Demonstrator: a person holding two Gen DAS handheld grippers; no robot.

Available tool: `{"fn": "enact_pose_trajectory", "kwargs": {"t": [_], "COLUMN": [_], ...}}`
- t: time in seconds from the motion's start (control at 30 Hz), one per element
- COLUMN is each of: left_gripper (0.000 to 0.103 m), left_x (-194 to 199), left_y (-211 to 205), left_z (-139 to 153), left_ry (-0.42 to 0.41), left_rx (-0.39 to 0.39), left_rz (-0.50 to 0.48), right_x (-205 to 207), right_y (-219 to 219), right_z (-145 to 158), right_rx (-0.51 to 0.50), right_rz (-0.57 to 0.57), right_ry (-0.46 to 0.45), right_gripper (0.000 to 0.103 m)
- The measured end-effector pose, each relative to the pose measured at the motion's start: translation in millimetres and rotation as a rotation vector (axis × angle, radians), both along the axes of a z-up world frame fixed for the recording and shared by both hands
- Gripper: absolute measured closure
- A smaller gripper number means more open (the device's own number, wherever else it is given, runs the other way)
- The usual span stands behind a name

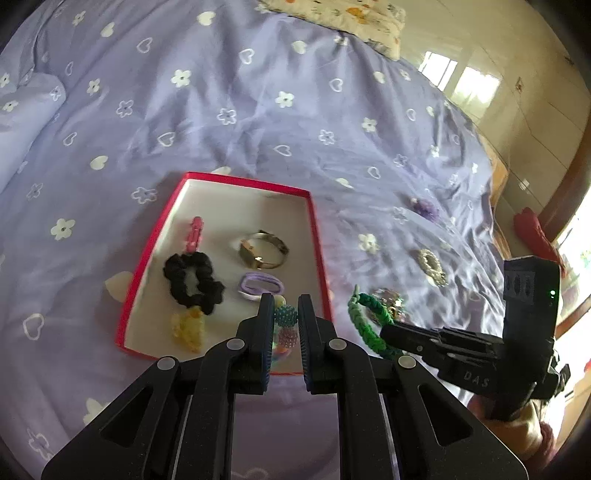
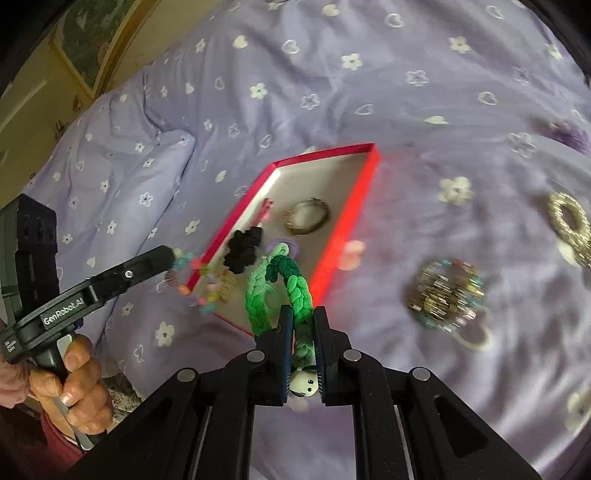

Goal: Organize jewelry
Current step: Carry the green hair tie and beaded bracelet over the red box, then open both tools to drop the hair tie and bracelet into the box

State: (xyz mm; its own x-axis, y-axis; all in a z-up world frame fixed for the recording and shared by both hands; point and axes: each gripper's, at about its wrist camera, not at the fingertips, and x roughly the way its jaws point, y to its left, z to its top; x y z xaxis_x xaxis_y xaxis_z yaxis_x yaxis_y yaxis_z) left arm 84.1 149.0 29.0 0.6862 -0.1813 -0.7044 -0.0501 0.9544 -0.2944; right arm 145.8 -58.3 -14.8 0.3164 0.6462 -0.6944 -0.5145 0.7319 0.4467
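A red-rimmed white box (image 1: 317,229) lies on the purple bedspread; it also shows in the right wrist view (image 2: 364,192). In it lie a pink clip (image 1: 194,233), a black scrunchie (image 1: 192,280), a gold bracelet (image 1: 262,249), a purple hair tie (image 1: 260,283) and a yellow piece (image 1: 188,326). My left gripper (image 1: 286,314) is shut on a colourful beaded bracelet (image 1: 286,325) above the box's near end. My right gripper (image 2: 303,325) is shut on a green braided bracelet (image 2: 280,284), held just right of the box.
On the bedspread right of the box lie a pearl ring-shaped piece (image 1: 432,266), a multicoloured beaded piece (image 2: 445,293) and a purple flower piece (image 1: 424,207). A floral pillow (image 1: 343,18) lies at the far edge. The bed's right edge drops to a tiled floor.
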Motion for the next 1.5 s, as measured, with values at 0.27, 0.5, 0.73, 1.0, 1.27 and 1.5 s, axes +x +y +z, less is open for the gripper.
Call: {"fn": "enact_pose_trajectory", "kwargs": {"t": [0.27, 0.5, 0.73, 1.0, 1.27, 1.5], "left_gripper": [0.092, 0.092, 0.092, 0.092, 0.091, 0.091], "left_x": [12.7, 23.4, 26.5, 27.1, 28.2, 26.8], "left_y": [28.8, 52.6, 68.2, 66.4, 61.6, 59.2], "left_z": [-14.4, -41.6, -70.1, -76.0, -74.2, -74.1], "left_ry": [0.023, 0.078, 0.143, 0.149, 0.155, 0.166], "left_rx": [-0.013, -0.017, -0.001, 0.05, 0.077, 0.09], "left_rz": [0.057, 0.108, 0.144, 0.142, 0.137, 0.138], "right_x": [15.6, 30.5, 38.7, 45.3, 46.4, 42.8], "right_y": [44.0, 71.5, 92.1, 100.1, 98.7, 96.2], "right_z": [-2.4, -18.1, -38.3, -50.6, -49.2, -40.4], "right_rx": [-0.013, -0.059, -0.126, -0.154, -0.131, -0.106], "right_rz": [0.043, 0.067, 0.097, 0.118, 0.119, 0.119], "right_ry": [0.004, 0.022, 0.037, 0.061, 0.064, 0.046], "right_gripper": [0.093, 0.093, 0.092, 0.088, 0.082, 0.07]}}
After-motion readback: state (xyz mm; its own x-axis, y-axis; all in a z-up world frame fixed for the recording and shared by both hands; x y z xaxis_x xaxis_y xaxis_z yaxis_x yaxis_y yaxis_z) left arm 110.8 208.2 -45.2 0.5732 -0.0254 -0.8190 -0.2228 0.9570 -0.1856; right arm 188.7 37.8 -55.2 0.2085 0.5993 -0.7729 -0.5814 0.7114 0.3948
